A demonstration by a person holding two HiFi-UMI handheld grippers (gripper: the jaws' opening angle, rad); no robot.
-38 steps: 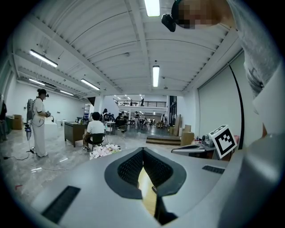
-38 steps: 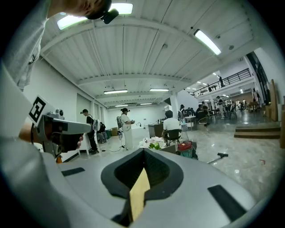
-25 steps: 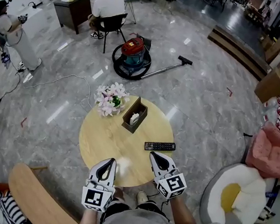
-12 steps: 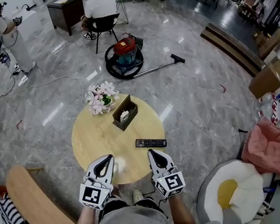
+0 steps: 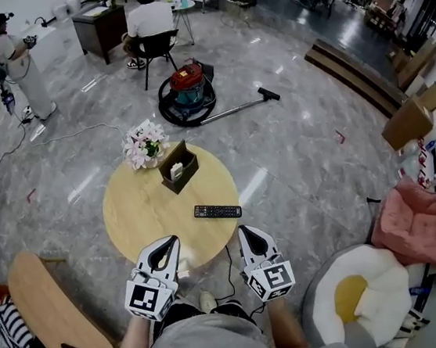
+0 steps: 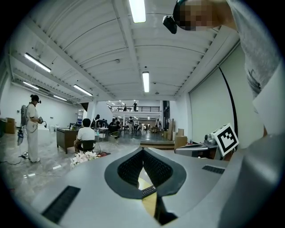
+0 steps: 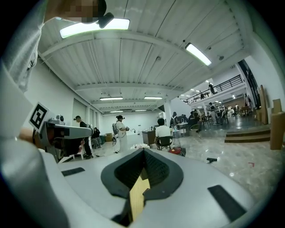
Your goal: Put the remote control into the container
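A black remote control (image 5: pixel 217 211) lies flat on the right part of the round wooden table (image 5: pixel 140 214). The container, a dark brown open box (image 5: pixel 178 166) with something white in it, stands farther back on the table, about a hand's length from the remote. My left gripper (image 5: pixel 166 247) and right gripper (image 5: pixel 246 233) hover side by side at the table's near edge, both shut and empty. The right one is short of the remote. In the left gripper view the jaws (image 6: pixel 143 152) meet, and the remote (image 6: pixel 148 191) shows below them. The right gripper (image 7: pixel 143 153) is shut too.
A bunch of pink and white flowers (image 5: pixel 143 145) stands behind the box. A red vacuum cleaner (image 5: pixel 189 91) with hose lies on the floor beyond. A wooden bench (image 5: pixel 54 315) is at my left, an egg-shaped cushion (image 5: pixel 360 301) and a pink cushion (image 5: pixel 417 223) at my right.
The table, remote and box have drifted left and farther away in the head view. Both grippers now sit at the table's near edge instead of over it, still shut.
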